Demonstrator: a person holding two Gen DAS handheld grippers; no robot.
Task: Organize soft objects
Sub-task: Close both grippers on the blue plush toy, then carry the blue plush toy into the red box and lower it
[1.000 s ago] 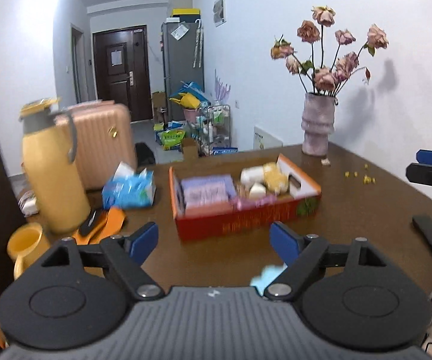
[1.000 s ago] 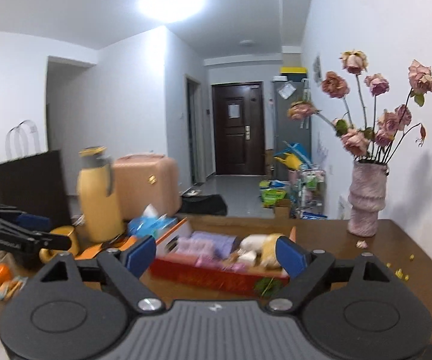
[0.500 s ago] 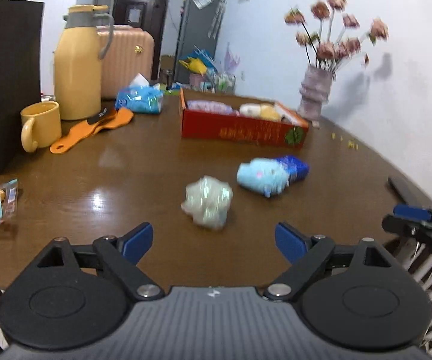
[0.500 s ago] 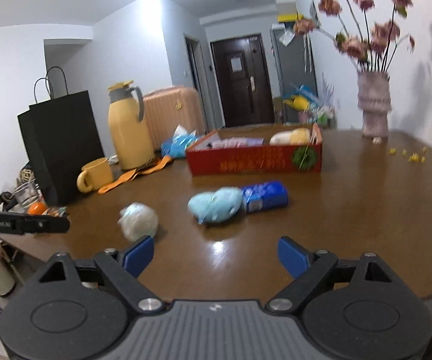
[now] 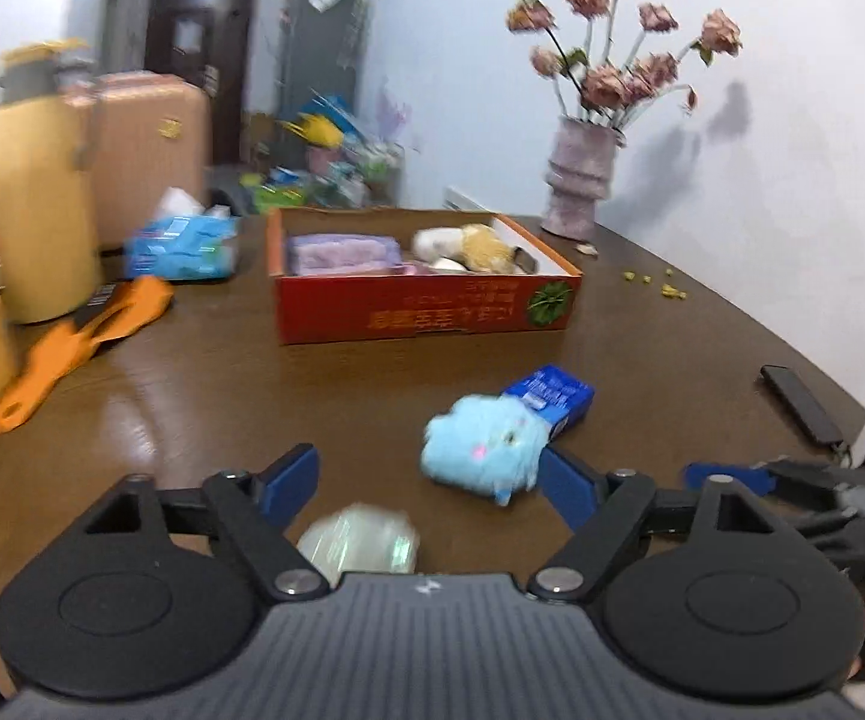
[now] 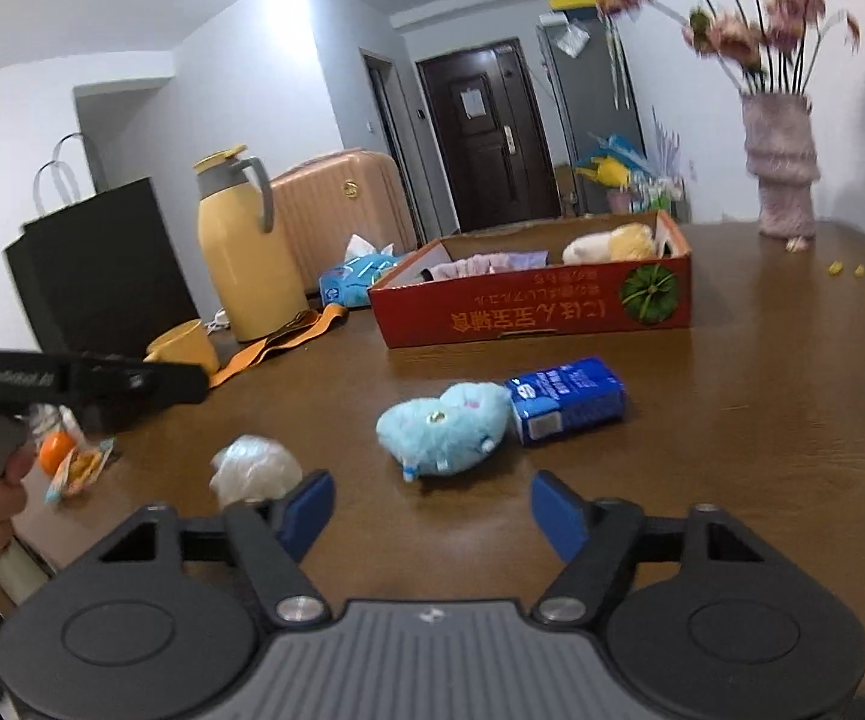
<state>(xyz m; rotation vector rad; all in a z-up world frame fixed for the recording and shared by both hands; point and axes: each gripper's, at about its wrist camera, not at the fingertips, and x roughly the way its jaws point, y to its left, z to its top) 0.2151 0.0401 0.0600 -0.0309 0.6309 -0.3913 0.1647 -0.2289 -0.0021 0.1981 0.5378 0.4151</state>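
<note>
A light-blue plush toy (image 5: 480, 450) (image 6: 441, 429) lies on the brown table (image 5: 192, 396) against a dark-blue tissue pack (image 5: 552, 396) (image 6: 564, 399). A clear crumpled plastic bundle (image 5: 357, 546) (image 6: 255, 468) sits to its left. My left gripper (image 5: 426, 483) is closing, with the bundle low between its fingers, untouched, and the plush just past its right finger. My right gripper (image 6: 432, 510) is also closing, and the plush lies just ahead of its empty fingers. Behind stands a red cardboard box (image 5: 426, 306) (image 6: 528, 312) holding soft items.
A yellow thermos (image 6: 246, 258), yellow mug (image 6: 183, 348), orange strap (image 5: 78, 336) and black paper bag (image 6: 102, 264) crowd the left. A flower vase (image 5: 579, 180) stands at the back right, a black phone (image 5: 798, 402) near the right edge, and a snack packet (image 6: 72, 462) at the front left.
Both grippers dropped toward the table and came closer to the plush and the bundle. The bundle, earlier ahead of the left fingers, now lies between them. Both pairs of jaws have narrowed.
</note>
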